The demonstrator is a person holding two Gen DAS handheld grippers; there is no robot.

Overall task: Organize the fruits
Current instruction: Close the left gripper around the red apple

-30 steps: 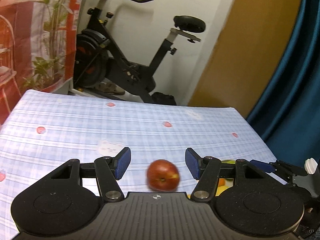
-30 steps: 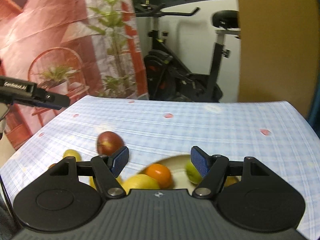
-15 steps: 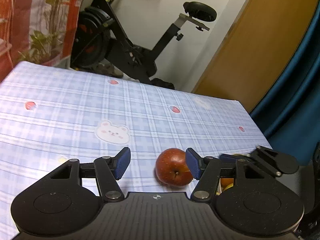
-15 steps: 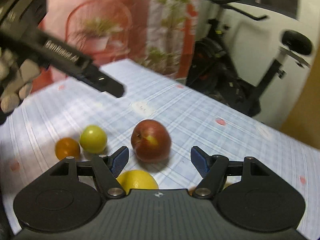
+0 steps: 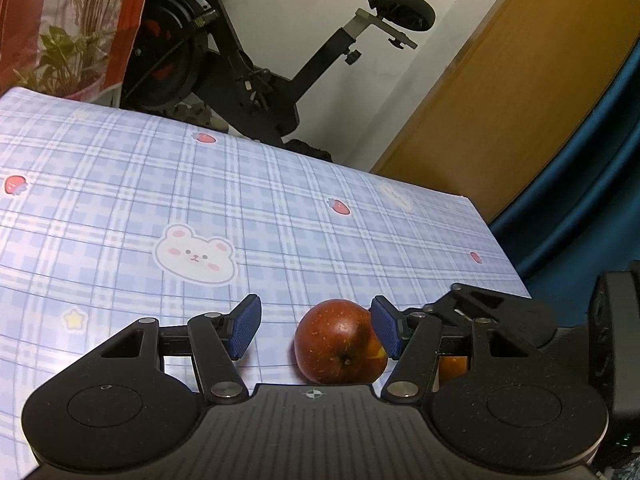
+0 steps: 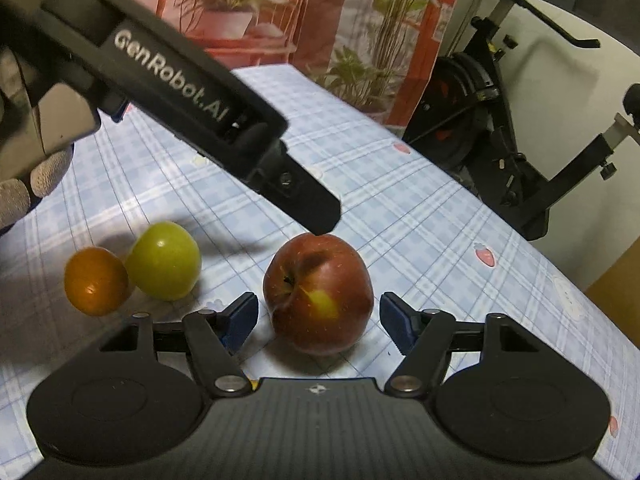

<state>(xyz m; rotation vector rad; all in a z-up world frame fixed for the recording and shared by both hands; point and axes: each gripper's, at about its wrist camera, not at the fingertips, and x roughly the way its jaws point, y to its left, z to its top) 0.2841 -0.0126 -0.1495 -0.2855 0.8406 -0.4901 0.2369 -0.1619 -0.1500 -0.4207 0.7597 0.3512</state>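
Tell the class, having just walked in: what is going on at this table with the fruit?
A person holds a two-finger tool in each hand over a blue checked tablecloth. Both tools are open and closing in on the same red apple, which sits on the cloth, gripped by neither. The right tool straddles it; the left tool has one pad at its side. A green fruit and a small orange fruit lie together nearby, untouched.

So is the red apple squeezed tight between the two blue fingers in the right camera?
No, the red apple sits on the tablecloth with gaps on both sides, and the right gripper is open.
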